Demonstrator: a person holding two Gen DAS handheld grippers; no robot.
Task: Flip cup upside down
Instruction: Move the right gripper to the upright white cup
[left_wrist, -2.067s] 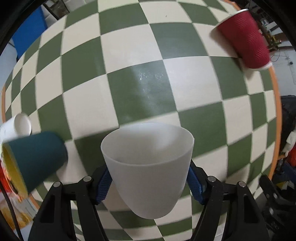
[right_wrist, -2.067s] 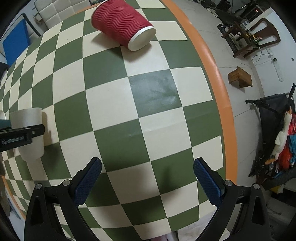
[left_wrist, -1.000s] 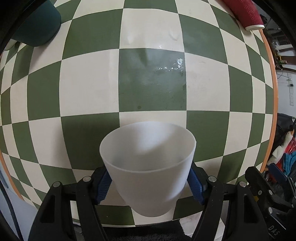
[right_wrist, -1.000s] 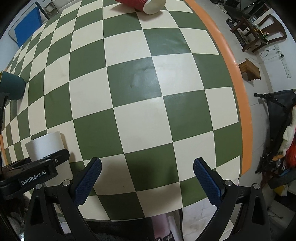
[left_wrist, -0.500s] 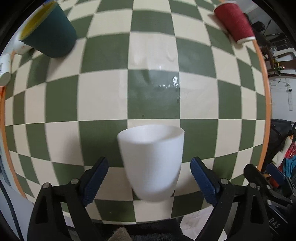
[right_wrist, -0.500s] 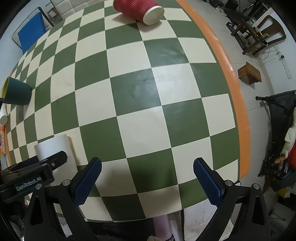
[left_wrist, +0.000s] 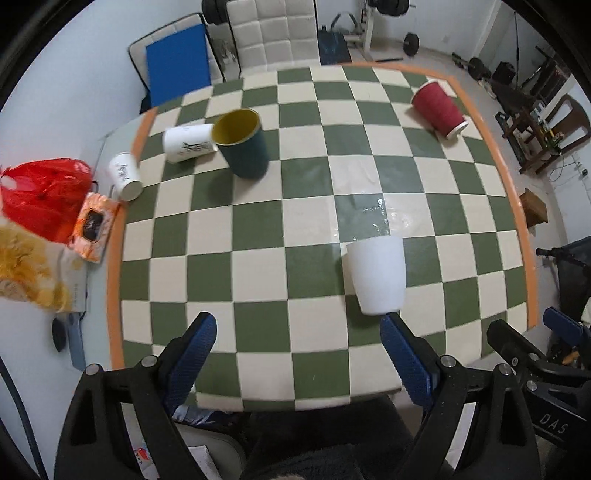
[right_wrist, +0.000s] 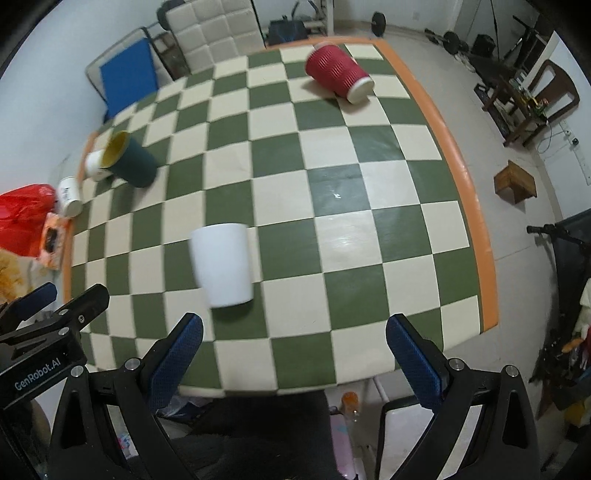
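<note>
A plain white cup (left_wrist: 376, 274) stands upside down, wide rim on the green and cream checkered table (left_wrist: 258, 236), near its front edge. It also shows in the right wrist view (right_wrist: 222, 264). My left gripper (left_wrist: 299, 349) is open and empty, pulled back above the table's front edge, with the cup just beyond its right finger. My right gripper (right_wrist: 294, 349) is open and empty, back over the front edge, with the cup ahead to its left.
A dark teal cup (left_wrist: 242, 143) with a yellow inside, a red ribbed cup (left_wrist: 438, 109) on its side at the far right and two white printed cups (left_wrist: 189, 143) lie on the table. A red bag (left_wrist: 40, 197) and packets sit off the left edge. An orange rim (left_wrist: 511, 192) bounds the table.
The left gripper opened, let go of the white cup and drew back and up from it. The cup stays standing rim down. The right gripper also drew back.
</note>
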